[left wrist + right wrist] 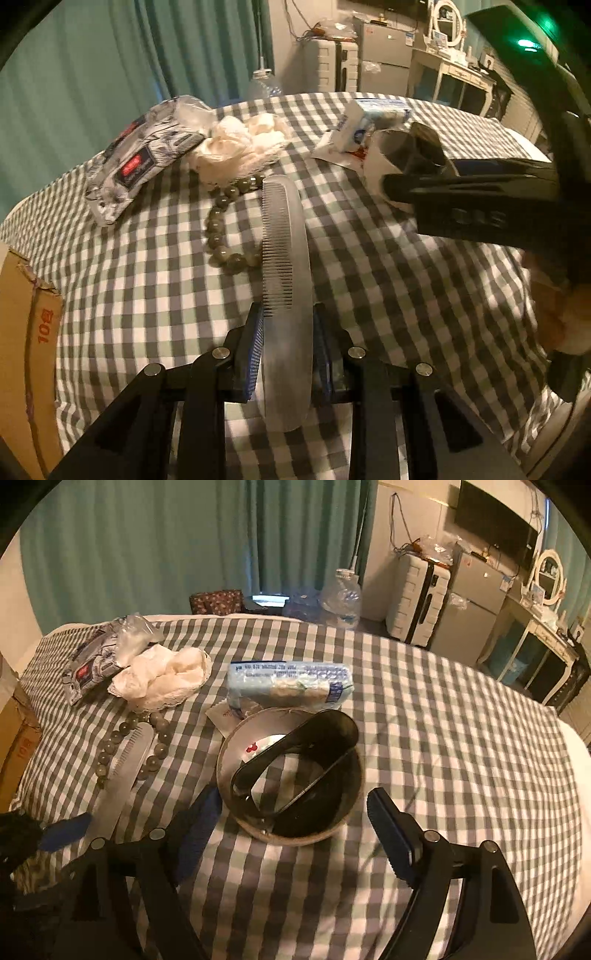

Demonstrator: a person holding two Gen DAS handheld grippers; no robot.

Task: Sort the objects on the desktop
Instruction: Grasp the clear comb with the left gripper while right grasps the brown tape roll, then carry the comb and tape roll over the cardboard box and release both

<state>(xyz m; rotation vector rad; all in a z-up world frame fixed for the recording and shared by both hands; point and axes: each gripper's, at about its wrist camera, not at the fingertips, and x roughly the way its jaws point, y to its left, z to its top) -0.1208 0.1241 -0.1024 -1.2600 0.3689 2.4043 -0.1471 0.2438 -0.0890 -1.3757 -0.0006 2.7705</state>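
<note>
Closest up, the left gripper [286,332] is clamped on the near end of the grey comb [284,266], presumably to lift it off the bead bracelet [221,229], while the right gripper [291,834] hangs wide open around the coiled belt [291,771] on the checked tablecloth [443,738].

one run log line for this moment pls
left gripper: shut on comb | right gripper: open, at coiled belt | bead bracelet: on checkered cloth, under comb
</note>
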